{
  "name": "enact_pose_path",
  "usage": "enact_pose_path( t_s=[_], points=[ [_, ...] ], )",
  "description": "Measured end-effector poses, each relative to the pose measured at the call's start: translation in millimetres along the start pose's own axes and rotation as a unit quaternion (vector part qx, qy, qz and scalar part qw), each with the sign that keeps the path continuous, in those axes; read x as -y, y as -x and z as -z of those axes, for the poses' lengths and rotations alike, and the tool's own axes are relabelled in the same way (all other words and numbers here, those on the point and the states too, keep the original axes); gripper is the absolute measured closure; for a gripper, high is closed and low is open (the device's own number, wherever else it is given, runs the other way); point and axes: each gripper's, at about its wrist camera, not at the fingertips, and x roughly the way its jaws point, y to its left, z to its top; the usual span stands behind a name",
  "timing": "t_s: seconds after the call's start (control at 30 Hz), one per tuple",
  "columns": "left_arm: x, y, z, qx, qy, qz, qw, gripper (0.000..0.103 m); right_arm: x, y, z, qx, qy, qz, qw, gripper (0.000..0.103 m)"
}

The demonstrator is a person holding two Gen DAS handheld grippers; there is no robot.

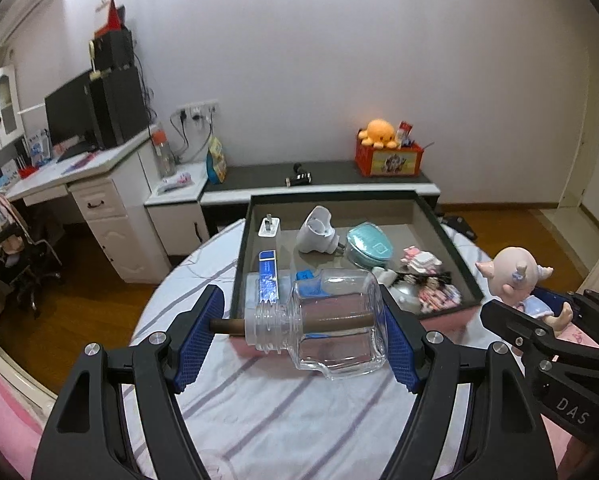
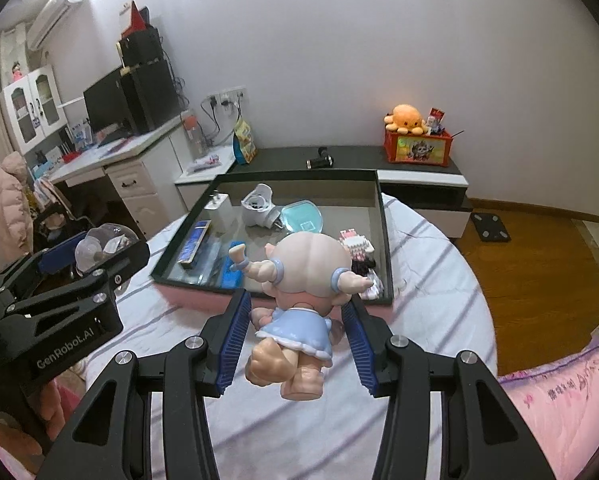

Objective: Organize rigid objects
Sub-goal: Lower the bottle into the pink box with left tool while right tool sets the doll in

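A clear glass bottle [image 1: 335,328] with a brown stick through its neck lies sideways between the blue pads of my left gripper [image 1: 301,300], which is shut on it above the striped tablecloth. My right gripper [image 2: 295,300] is shut on a doll [image 2: 307,264] with a pale head and blue dress, seen from behind and hanging just before the tray's near edge. The dark-rimmed tray [image 2: 299,176] holds a white charger [image 2: 218,206], a white plug device [image 2: 257,210], a teal case [image 2: 301,218], a blue box [image 2: 195,246] and pink items. In each wrist view the other gripper shows at the side with its load.
The round table [image 1: 279,408] has a white striped cloth. Pink bedding [image 2: 559,400] lies at the near right. Behind the tray stand a low dark-topped cabinet [image 1: 331,176] with a red box and orange plush [image 1: 379,132], and a white desk [image 1: 99,200] at the left.
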Motion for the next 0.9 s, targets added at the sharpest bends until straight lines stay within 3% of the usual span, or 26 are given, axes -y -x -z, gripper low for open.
enact_pose_path(
  t_s=[0.13, 0.47, 0.9],
  points=[
    [8.4, -45.0, -15.8, -0.040, -0.002, -0.004, 0.9992, 0.027, 10.3, -40.4, -20.6, -0.033, 0.004, -0.004, 0.999, 0.054],
    [30.8, -111.7, -40.0, -0.087, -0.026, -0.008, 0.9959, 0.027, 33.1, -112.2, -47.0, -0.089, 0.000, -0.010, 0.996, 0.054],
    [21.5, -139.7, -34.4, -0.128, -0.010, -0.002, 0.9917, 0.026, 40.2, -141.3, -48.6, -0.120, 0.005, -0.017, 0.993, 0.053]
  ],
)
